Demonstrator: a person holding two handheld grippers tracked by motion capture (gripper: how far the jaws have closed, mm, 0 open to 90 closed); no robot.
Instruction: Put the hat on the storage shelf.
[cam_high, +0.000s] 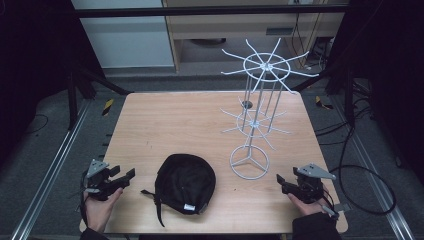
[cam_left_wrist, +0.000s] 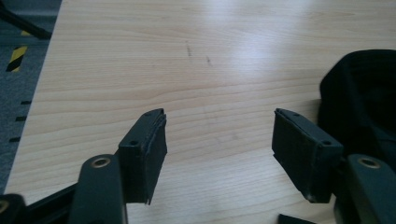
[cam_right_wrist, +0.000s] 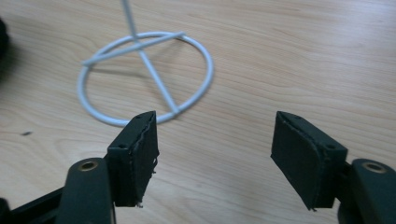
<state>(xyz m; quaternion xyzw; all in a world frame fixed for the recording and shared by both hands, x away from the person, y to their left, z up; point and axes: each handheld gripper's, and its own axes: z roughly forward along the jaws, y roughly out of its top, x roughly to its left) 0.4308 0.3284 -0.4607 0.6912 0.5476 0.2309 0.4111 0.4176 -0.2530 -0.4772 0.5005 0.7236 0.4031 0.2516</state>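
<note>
A black cap (cam_high: 185, 182) lies flat on the wooden table (cam_high: 175, 120), near its front edge and about midway across. My left gripper (cam_high: 125, 176) rests at the table's front left, held in a hand, and stands open with nothing between its jaws. In the left gripper view the gripper (cam_left_wrist: 219, 135) points over bare wood, and the cap (cam_left_wrist: 359, 102) lies just to its right. My right gripper (cam_high: 281, 181) sits at the front right, open and holding nothing. In the right gripper view the gripper (cam_right_wrist: 215, 135) faces the ring base of a white wire rack (cam_right_wrist: 144, 74).
The white wire rack (cam_high: 257, 100) stands on the right half of the table, with two tiers of spokes on a thin post above a ring base (cam_high: 249, 162). Metal rails run along both table sides. Cables lie on the floor at the right.
</note>
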